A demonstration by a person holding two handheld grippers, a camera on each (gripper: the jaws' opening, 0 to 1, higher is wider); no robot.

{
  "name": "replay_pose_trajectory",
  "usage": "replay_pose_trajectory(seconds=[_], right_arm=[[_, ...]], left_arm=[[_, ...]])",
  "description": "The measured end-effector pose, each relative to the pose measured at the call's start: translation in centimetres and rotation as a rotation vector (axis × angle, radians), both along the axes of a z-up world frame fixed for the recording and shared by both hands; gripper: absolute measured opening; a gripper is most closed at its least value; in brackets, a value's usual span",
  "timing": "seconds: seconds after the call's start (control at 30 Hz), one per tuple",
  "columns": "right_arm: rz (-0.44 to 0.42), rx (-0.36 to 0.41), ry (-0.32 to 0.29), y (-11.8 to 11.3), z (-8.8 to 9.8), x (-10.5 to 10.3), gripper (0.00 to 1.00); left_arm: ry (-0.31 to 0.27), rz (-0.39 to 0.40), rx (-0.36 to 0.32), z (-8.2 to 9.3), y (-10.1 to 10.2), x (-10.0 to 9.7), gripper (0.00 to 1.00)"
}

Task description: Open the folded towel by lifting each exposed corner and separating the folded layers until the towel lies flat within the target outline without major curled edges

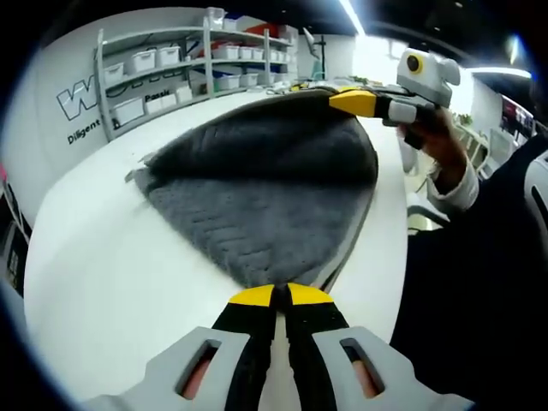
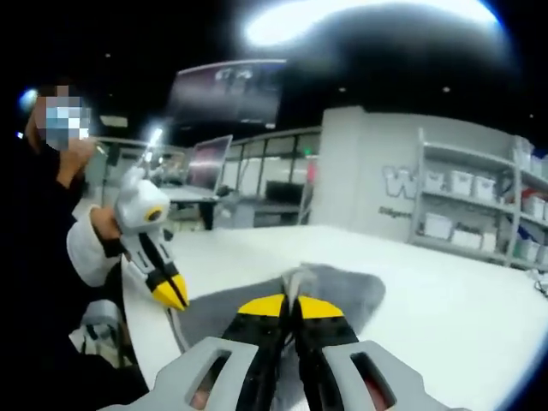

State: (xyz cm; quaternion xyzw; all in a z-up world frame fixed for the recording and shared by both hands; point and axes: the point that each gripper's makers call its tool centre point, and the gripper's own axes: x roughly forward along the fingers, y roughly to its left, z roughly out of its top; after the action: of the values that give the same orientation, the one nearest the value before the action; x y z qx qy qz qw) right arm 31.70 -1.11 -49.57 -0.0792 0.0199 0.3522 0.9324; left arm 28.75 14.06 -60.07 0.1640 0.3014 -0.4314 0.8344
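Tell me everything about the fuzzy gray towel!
The towel is dark gray and fluffy, with a woven zigzag pattern. It lies on the white table, still partly folded, with one layer lifted. The left gripper pinches its near corner, its yellow-tipped fingers shut on the cloth. The right gripper holds another corner up off the table.
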Motion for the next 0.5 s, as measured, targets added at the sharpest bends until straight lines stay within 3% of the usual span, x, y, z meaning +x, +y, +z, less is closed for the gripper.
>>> replay_pose_trajectory(seconds=[0.5], right_arm=[[-0.09,-0.003,0.006,-4.4,0.3,1.4,0.0]], left_arm=[[0.043,0.055,-0.003,-0.1,0.0,0.1,0.03]])
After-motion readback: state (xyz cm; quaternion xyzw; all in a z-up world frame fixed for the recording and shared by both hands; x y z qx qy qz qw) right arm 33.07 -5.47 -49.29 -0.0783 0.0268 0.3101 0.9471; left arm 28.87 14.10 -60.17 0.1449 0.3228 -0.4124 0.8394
